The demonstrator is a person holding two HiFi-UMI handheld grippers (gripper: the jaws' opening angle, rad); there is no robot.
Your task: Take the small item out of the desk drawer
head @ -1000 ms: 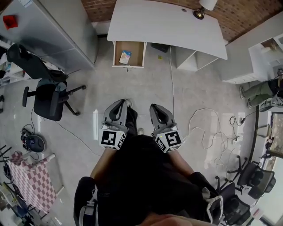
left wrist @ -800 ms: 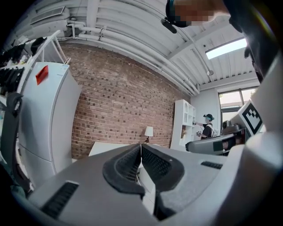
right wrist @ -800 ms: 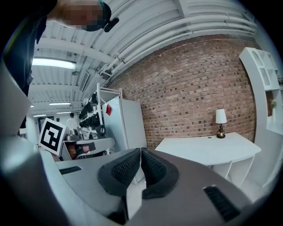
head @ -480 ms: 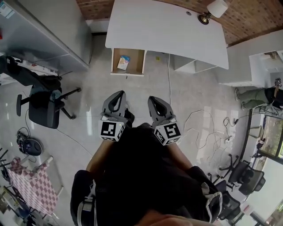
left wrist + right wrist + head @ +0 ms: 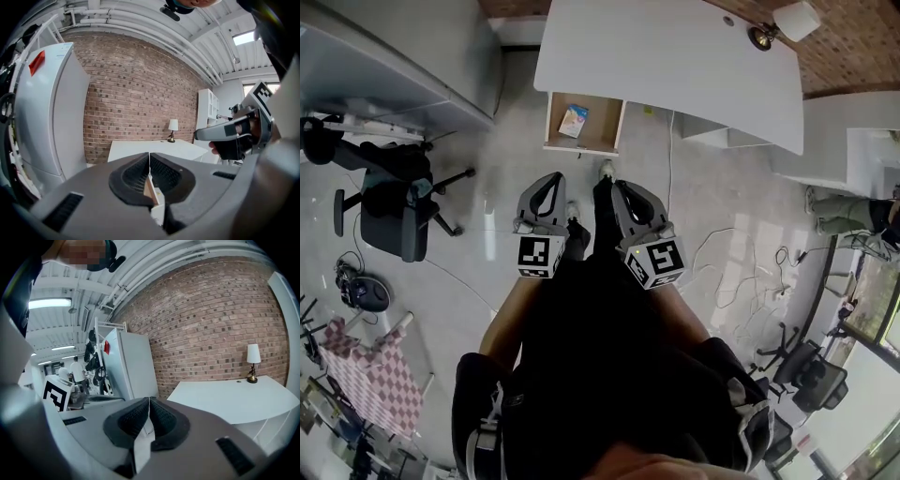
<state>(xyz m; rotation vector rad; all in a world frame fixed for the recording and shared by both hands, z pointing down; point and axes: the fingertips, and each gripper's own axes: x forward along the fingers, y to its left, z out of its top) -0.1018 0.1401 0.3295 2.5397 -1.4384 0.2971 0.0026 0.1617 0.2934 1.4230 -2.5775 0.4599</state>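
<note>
Approach is the step in hand, judging by how far off things stand: the white desk (image 5: pixel 675 56) has its drawer (image 5: pixel 602 129) pulled open under its left end, and the small item (image 5: pixel 573 119), a bluish packet, lies in the drawer's left half, close in toward the desk. Both tongs are held side by side well short of the desk, pointing at it. The left gripper (image 5: pixel 551 180) is clenched with nothing between its pads, and the right gripper (image 5: pixel 623 187) is likewise pressed together and empty. The next move likely calls for closing in on the desk, parting one pair of jaws, and lowering them into the drawer over the packet without catching the drawer's front wall. Only the head view shows the drawer's inside and the packet. The left gripper view offers just a sliver of wood under its jaws, plus the desk top, the lamp (image 5: pixel 173 126) at the desk's far end, and a hand on the other tool. The right gripper view shows no drawer at all, only the desk top, the brick wall (image 5: pixel 211 319) behind the desk, and distant people off to the desk's left.
</note>
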